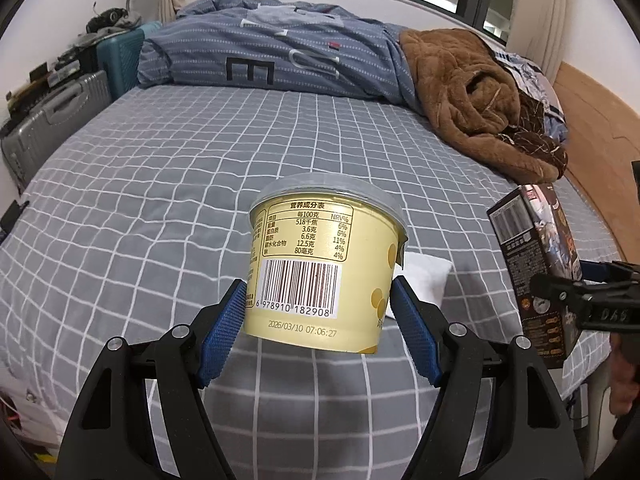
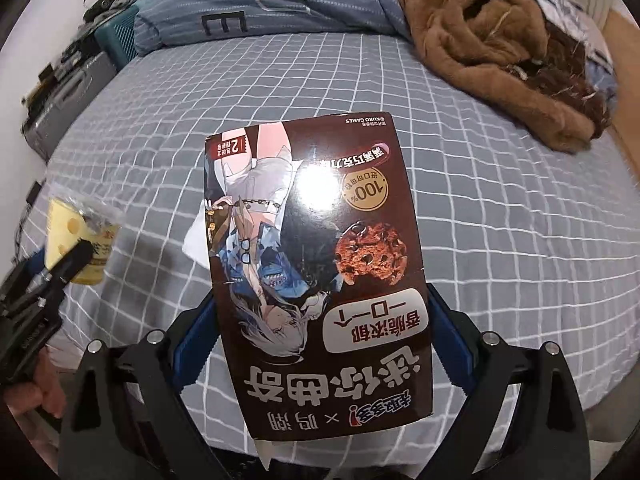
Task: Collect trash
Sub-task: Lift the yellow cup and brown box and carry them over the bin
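The cup [image 1: 320, 268] was pale yellow with darker yellow dots, a clear lid on top, and a label facing the camera with a nutrition table, a barcode and a printed date. The left gripper [image 1: 318, 312] was clamped on it, one blue pad pressed to each side of its lower half, holding it upright and clear of the bed [image 1: 140, 200].

The box [image 2: 316, 272] was a dark brown cookie carton with a cartoon figure, a chocolate cookie and large white lettering, all seen upside down. A torn white flap hung from its near end. The right gripper [image 2: 320, 320] was clamped on its narrow sides, and the box stretched forward from the fingers over the bed.

Just beyond and below both grippers, a white tissue [image 1: 426, 276] lay on the grey checked sheet; the cup hid part of it in the left view, the box most of it in the right.

Farther ahead lay a folded blue striped quilt [image 1: 280, 56], and ahead to the right a brown fleece blanket [image 1: 476, 96]. Ahead to the left, beside the bed, stood a silver suitcase [image 1: 52, 120] and a teal one [image 1: 120, 60] with clutter on top.
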A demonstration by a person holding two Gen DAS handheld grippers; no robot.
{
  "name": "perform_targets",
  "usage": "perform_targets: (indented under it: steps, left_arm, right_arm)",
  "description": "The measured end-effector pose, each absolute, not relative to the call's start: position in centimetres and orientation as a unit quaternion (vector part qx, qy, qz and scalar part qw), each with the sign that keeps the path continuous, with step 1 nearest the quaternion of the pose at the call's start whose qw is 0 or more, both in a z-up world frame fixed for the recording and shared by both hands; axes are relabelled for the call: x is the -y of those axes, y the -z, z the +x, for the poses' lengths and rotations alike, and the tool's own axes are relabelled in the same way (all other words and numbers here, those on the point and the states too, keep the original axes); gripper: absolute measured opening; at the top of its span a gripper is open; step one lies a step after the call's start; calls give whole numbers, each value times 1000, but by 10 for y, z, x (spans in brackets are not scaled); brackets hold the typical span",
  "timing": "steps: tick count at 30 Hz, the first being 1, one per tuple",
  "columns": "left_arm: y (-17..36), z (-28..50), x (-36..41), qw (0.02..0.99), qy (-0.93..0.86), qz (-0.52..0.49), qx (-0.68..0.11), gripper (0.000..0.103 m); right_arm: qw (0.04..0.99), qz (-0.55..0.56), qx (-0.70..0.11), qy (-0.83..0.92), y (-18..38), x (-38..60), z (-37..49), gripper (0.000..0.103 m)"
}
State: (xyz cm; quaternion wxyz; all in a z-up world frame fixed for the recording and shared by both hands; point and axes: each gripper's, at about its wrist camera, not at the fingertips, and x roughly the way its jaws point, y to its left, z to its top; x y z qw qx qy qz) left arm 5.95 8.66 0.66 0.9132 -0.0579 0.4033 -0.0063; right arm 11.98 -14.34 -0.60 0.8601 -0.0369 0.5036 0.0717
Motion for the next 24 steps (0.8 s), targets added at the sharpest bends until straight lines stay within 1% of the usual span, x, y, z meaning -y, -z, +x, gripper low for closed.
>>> perform_targets:
  steps: [14,24]
  left_arm:
    - [-20,-15,-82,912,-1,-63,-406,71]
    - [-24,-60,-79,914,-8,-58,-402,71]
  right_arm:
    - [881,-26,-469,-52,-18,137,34,89]
    - [886,-16,-461,-43,-12,139,-15,89]
